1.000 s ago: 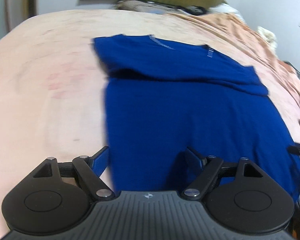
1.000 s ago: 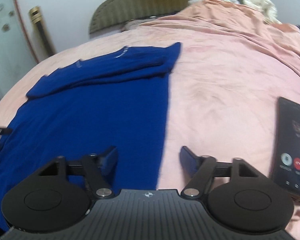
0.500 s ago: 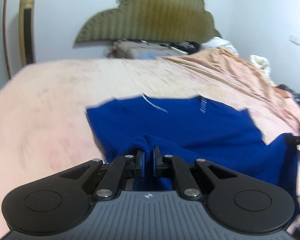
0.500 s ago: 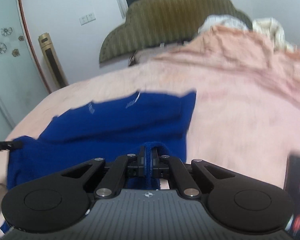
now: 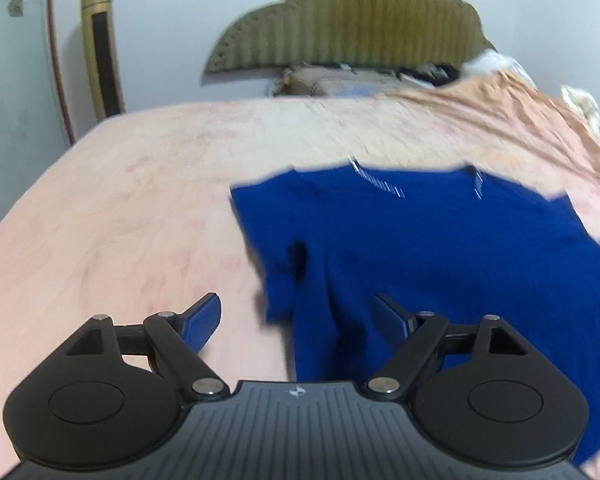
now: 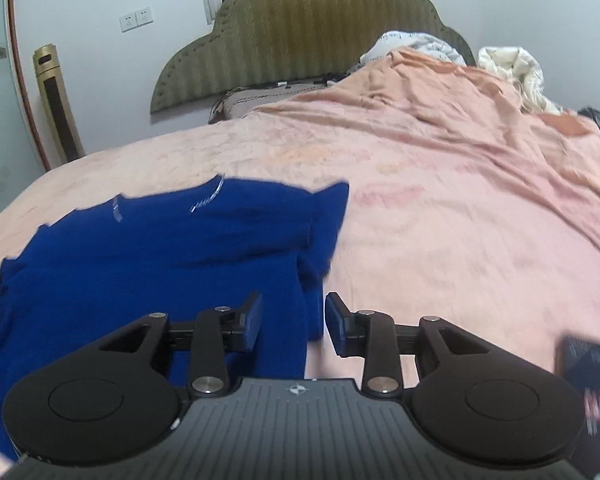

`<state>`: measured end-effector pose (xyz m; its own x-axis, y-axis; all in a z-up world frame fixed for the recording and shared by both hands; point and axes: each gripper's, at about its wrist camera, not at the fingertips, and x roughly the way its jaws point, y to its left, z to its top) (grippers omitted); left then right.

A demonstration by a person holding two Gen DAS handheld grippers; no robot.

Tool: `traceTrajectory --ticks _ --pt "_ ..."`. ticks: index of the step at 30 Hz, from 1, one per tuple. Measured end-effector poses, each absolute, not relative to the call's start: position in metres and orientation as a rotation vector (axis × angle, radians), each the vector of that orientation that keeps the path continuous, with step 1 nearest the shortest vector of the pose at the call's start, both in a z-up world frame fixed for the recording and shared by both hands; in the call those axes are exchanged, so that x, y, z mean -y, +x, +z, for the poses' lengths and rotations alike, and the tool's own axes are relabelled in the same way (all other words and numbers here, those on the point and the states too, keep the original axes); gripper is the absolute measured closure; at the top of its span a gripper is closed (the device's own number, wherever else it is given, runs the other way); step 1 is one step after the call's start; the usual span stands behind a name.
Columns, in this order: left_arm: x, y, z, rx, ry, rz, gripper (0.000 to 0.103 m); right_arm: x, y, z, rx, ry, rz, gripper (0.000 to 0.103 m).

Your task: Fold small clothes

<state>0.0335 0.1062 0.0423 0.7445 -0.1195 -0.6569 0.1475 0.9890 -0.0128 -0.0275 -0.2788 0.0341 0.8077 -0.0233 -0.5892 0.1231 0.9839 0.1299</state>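
As both tools let go at once, the risks and the look of the cloth run like this, left to right:

Left tool [image 5: 298, 314]: its jaws have just been opening and now stand wide; the near-left corner of the blue shirt [image 5: 440, 248] lies in the gap, but neither pad presses on it, so nothing is held.

Left-side risk: that corner looks bunched, with a dark crease just ahead of the tool. If the tool pulls away low, a finger could likely catch the loose edge and drag the fold open.

Blue shirt: it lies on the pink bed cover [image 5: 132, 208], spread across the middle of the bed, collar end toward the headboard [image 5: 352, 20]. The near hem appears brought forward over the body. The edges are blurred, so how neat the fold is, I cannot tell.

Right tool [image 6: 293, 322]: its jaws have just been opening and stand partly apart; the shirt's right edge hangs between them, apparently free of both pads.

Right-side risk: the narrower gap leaves less room, so a snag seems likelier here. A phone [image 6: 588, 384] lies near the tool at the right and could be knocked.
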Motion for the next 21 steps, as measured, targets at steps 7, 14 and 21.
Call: traceTrajectory --ticks 7,14,21 --pt "-0.114 -0.018 0.035 -0.761 0.020 -0.125 0.020 0.254 -0.098 0.025 -0.628 0.122 -0.015 0.060" --pt "-0.079 -0.043 0.041 -0.699 0.184 -0.161 0.020 0.215 -0.141 0.016 -0.656 -0.231 0.003 0.062" --pt "-0.054 -0.052 0.049 -0.653 0.223 -0.240 0.020 0.205 -0.158 0.011 -0.680 -0.315 0.042 0.062"
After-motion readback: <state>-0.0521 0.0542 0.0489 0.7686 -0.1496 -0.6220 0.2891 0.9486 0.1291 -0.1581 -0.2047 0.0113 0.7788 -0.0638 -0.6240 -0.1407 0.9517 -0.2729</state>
